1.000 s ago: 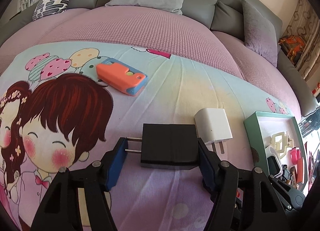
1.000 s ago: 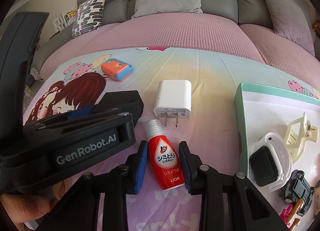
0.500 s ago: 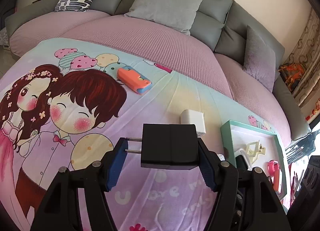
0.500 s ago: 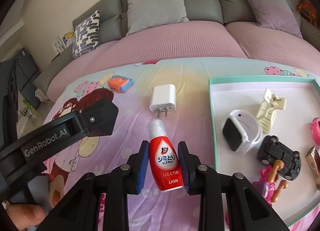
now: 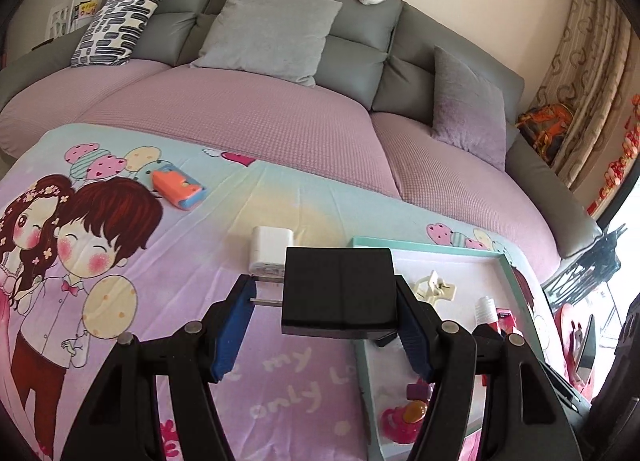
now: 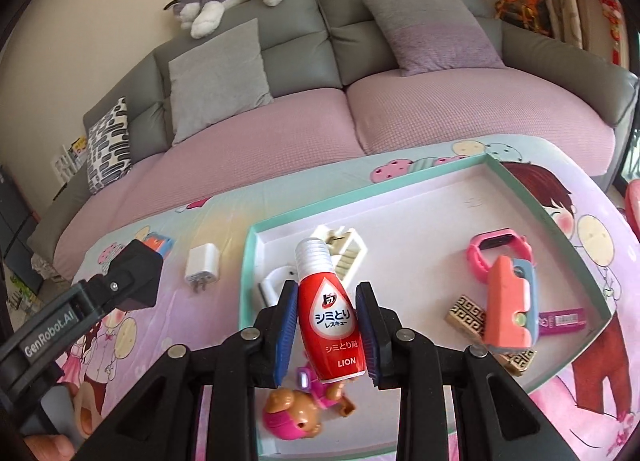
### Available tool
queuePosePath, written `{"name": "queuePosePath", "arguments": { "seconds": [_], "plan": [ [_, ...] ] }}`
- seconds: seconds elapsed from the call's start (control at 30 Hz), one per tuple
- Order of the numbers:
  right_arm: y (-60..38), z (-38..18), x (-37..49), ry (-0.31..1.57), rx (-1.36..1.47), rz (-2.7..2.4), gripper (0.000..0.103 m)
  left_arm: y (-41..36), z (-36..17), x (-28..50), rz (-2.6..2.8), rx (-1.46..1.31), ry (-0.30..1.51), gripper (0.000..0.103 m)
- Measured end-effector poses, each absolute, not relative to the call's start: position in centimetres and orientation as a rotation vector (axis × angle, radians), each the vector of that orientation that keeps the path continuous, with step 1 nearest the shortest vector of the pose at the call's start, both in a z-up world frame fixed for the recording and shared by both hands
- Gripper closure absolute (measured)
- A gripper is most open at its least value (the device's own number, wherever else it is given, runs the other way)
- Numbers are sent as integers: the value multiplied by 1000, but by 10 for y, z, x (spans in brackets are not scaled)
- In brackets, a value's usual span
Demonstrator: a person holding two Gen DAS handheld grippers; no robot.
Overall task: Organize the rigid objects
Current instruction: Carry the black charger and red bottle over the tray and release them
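1. Above the cartoon blanket [image 5: 280, 373], the left gripper [image 5: 320, 325] tilts downward and forward; its jaws stand about half apart, clamped on the black charger [image 5: 338, 293], prongs touching the left pad; the white charger [image 5: 269, 251] lies just beyond, left of it.
2. Over the teal tray [image 6: 400, 197], the right gripper [image 6: 328, 333] tilts downward; narrow jaws pinch the red bottle [image 6: 330, 325], cap pointing away; a toy figure [image 6: 298, 417] lies beneath.
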State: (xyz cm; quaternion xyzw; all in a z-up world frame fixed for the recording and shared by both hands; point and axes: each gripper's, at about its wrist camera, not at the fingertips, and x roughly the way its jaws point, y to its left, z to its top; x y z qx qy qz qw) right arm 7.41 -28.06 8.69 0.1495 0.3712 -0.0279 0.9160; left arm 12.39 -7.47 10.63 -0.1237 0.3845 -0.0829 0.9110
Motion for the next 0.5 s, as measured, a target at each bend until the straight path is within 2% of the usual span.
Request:
{"name": "queuePosePath", "arguments": {
  "seconds": [0.27,0.5],
  "plan": [
    [-321,75,71,794,339,-176,72,-136,92,123,-300,-158,856,34],
    [-332,78,68,774,341,-210,72,-153,84,125,-344,-150,878,34]
  ]
}}
